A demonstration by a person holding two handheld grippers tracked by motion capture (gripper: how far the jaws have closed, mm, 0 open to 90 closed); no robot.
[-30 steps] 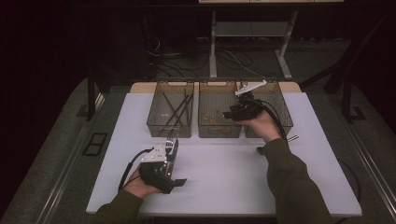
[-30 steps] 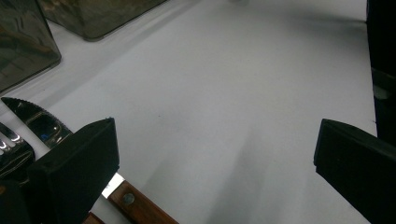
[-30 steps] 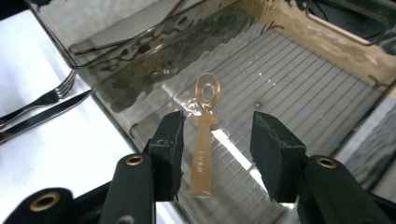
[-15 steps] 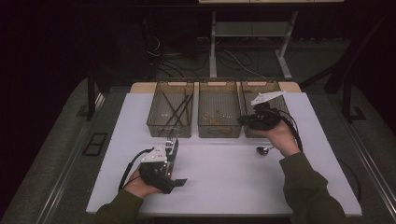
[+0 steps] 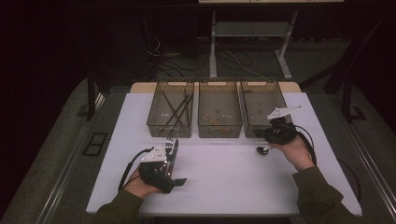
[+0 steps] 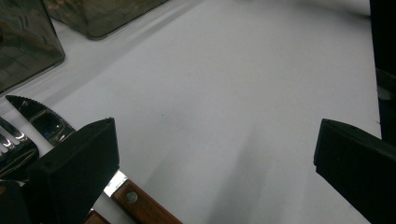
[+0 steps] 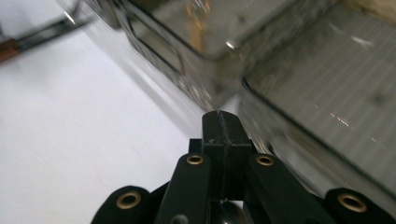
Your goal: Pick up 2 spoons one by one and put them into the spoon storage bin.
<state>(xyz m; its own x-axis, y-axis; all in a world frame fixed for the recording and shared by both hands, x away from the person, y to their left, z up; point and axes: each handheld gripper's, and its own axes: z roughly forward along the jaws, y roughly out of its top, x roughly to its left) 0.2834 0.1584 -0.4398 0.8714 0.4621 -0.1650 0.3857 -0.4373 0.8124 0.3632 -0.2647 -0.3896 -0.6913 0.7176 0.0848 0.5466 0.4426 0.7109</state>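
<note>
**Change noted.** A second ago the right claw (image 5: pixel 259 136) was held over the trays. It now sits lower and nearer the person, at the front of the tray to the right of the middle smoked-mesh tray (image 5: pixel 219 132). Its jaws have just been closing and now meet with nothing between them. Judgement: one item has probably been delivered, and this hand is coming back empty for the next.

**Near.** On the white surface (image 5: pixel 224 179), left of and nearer than the middle tray, the left claw (image 5: pixel 169 148) rests with its jaws spread wide and gripping nothing. The unsorted cutlery lies at its tips.

**Middle.** The small steel spoon (image 5: pixel 263 150) lies loose on the surface, right of and in front of the middle tray. It is just under the right hand and is untouched. Judgement: it is the likely next pick.

**Far.** The left-hand tray (image 5: pixel 161 125) holds dark, long pieces. The middle tray holds a few pale ones. I cannot make out what the right-hand tray (image 5: pixel 261 88) holds.

**Views compared.**
- The left gripper view resolves what the high view blurs. A serrated knife with a riveted wooden handle (image 6: pixel 140 205) passes under the left jaw, with a steel fork (image 6: pixel 11 140) beside it.
- The right gripper view confirms the pads (image 7: pixel 223 126) pressed flat together and aimed at the gap between two trays.
- The high view is the one that places the spoon relative to that hand.
</note>
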